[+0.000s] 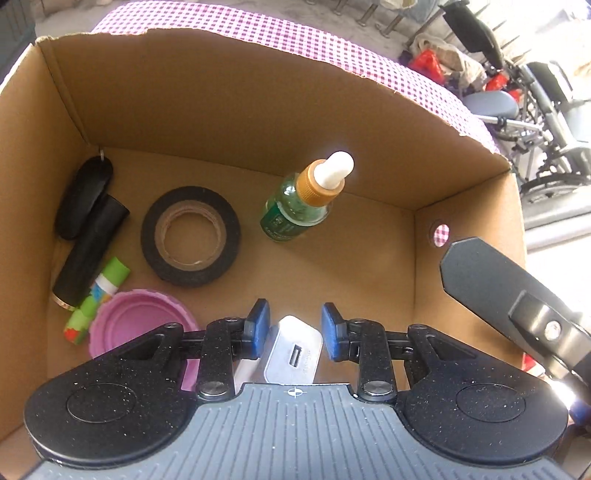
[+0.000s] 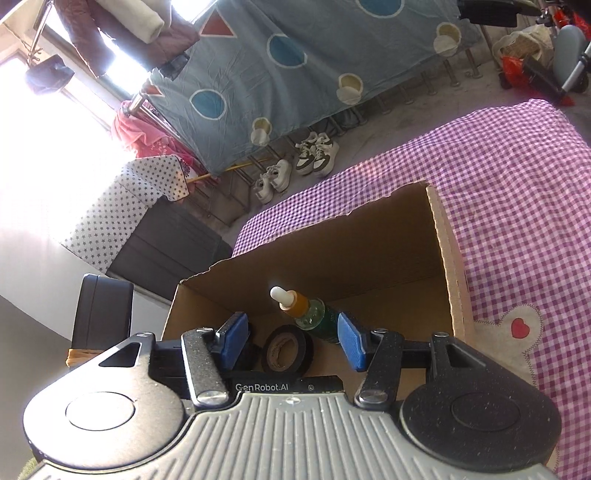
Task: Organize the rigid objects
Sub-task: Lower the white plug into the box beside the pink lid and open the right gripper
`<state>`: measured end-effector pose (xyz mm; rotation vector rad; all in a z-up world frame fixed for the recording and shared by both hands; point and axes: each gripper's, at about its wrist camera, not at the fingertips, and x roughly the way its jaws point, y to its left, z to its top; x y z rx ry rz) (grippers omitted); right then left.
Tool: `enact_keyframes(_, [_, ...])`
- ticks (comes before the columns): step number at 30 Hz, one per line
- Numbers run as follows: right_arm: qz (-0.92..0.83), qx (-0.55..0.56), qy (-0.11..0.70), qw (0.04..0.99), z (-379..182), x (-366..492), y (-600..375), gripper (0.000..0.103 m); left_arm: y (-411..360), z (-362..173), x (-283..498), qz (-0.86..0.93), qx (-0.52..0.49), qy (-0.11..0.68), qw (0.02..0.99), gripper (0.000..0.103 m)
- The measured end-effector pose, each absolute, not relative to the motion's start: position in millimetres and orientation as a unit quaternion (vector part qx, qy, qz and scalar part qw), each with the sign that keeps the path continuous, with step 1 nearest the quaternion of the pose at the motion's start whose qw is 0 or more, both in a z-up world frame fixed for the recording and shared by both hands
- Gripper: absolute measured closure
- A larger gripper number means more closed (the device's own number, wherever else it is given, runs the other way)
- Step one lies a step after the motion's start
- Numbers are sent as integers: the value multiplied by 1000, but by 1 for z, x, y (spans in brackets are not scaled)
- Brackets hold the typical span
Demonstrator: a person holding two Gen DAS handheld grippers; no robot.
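A purple checked cloth (image 1: 258, 26) covers the surface, and on it stands an open cardboard box (image 1: 221, 92) that holds the task's things. The left gripper (image 1: 295, 325) points down into the near side of the box, its blue pads closed on a white USB charger (image 1: 291, 354) that sits low against the near wall. The right gripper (image 2: 291, 332) hovers at the near rim of the box with its jaws apart and nothing between the pads. A roll of black tape (image 1: 190, 236) lies flat on the box floor, left of centre. Just right of it and further back a green dropper bottle (image 1: 295, 210) with an orange collar and white bulb stands tilted. Along the left wall lie a black tube (image 1: 90, 251) and, in the far left corner, a black oval fob (image 1: 85, 195). A pink lid (image 1: 140, 325) rests near left, with a green glue stick (image 1: 98, 299) touching its left edge
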<state>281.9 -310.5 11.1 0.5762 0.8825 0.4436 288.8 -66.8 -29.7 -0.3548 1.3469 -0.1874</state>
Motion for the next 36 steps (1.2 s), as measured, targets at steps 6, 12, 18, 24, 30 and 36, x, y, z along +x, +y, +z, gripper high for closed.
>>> enact_keyframes(6, [202, 266, 388, 859, 25, 270, -321, 46, -62, -29, 281, -98, -228, 617, 747, 73])
enact_keyframes(12, [209, 267, 372, 864, 39, 257, -329, 46, -40, -1, 256, -83, -227, 563, 790, 73])
enact_keyframes(18, [227, 245, 370, 867, 56, 240, -325, 47, -18, 40, 212, -86, -195, 488, 846, 67])
enact_keyframes(24, [264, 223, 442, 828, 47, 237, -300, 51, -15, 69, 151, -100, -109, 408, 901, 32])
enact_keyframes(30, [248, 236, 541, 768, 11, 265, -276, 51, -6, 67, 95, -93, -44, 357, 929, 15])
enact_keyframes(36, [200, 267, 619, 711, -24, 292, -265, 51, 10, 56, 69, -97, -35, 345, 933, 14])
